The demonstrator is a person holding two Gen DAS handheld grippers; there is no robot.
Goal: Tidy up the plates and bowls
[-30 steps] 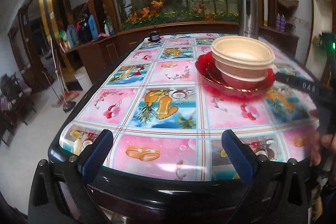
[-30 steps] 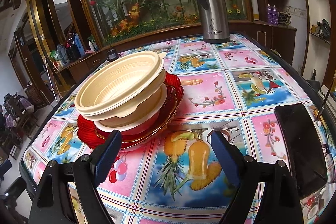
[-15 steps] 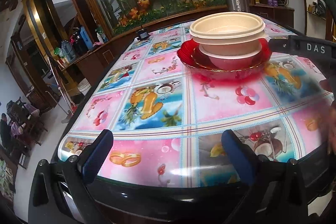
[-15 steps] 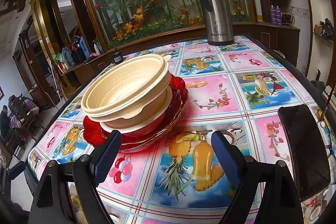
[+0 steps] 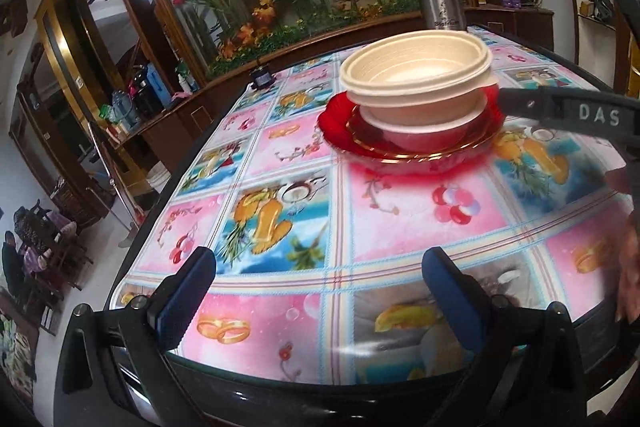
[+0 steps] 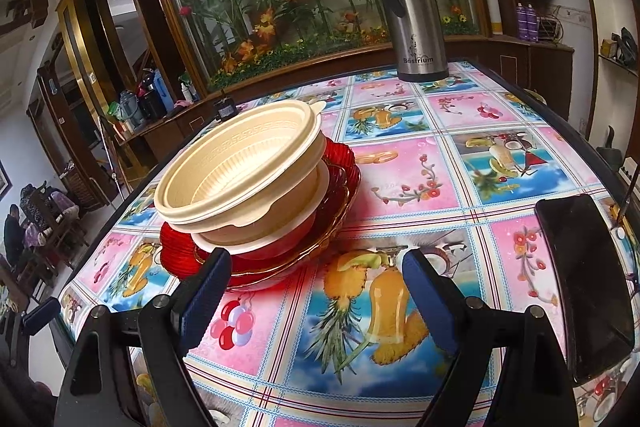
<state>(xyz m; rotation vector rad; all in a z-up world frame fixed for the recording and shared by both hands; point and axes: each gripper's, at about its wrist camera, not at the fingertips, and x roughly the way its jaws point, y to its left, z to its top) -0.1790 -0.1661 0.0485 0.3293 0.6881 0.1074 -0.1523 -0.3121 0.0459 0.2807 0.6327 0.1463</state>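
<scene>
Right wrist view gives us the clearest reading: the cream bowl [image 6: 240,171] sits on top of a white-rimmed red bowl [image 6: 288,241], and both rest in a gold-edged red plate [image 6: 340,211] that lies on a second, ruffled red plate [image 6: 172,247], so the whole stack [image 5: 416,111] stands as one pile on the table [image 6: 420,179]. We judge the gathering mostly done, since we see no other plate or bowl loose on the table in either view. The cream bowl tilts and its rim overhangs the bowl below, so what may be left is seating it squarely or carrying the pile somewhere; we cannot tell which from here. Our right tool [image 6: 316,291] hovers just in front of the stack with its jaws spread wide and nothing between them, its left pad close to the plates' near edge but not clearly touching. Our left tool [image 5: 316,287] is also wide open and empty, well back from the stack near the table's edge, and from there we see the right tool's arm reaching in beside the stack. Beyond the stack stands a steel flask [image 6: 414,19], and to its right lies a dark phone [image 6: 584,283].
</scene>
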